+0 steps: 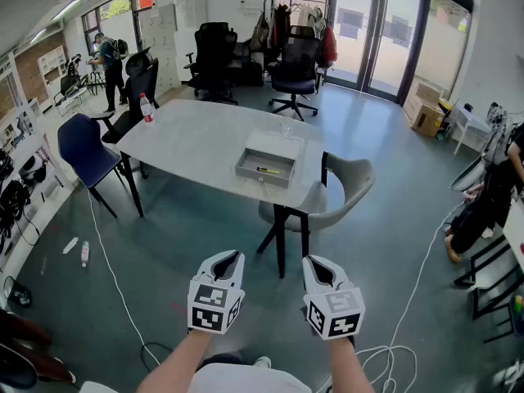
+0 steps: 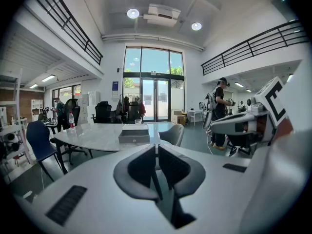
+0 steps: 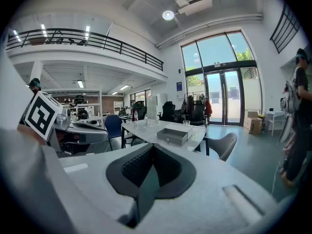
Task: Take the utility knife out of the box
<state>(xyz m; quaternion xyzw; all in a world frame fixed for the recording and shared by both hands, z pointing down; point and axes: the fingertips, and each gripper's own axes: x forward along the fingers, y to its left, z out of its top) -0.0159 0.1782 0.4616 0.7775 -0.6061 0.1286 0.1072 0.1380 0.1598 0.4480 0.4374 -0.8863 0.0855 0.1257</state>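
**Greys, White and a Streak of Yellow**

The box [image 1: 266, 164] was rendered in grey, and the utility knife [image 1: 267, 170] in yellow with a dark end. The table [image 1: 188, 142] was topped in pale, faintly marbled grey and legged in black. The left gripper [image 1: 228, 258] and right gripper [image 1: 318, 264] were cased in white, padded in black and patterned with black-and-white squares. One chair [image 1: 86, 150] was upholstered in blue.

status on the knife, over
Left tool, right tool shut, empty, away from table. Utility knife lying in box. Grey chair near box side.

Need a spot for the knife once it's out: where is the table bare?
The table is bare across its wide middle, between the water bottle and the box. The box's end is crowded: a glass stands just behind it.
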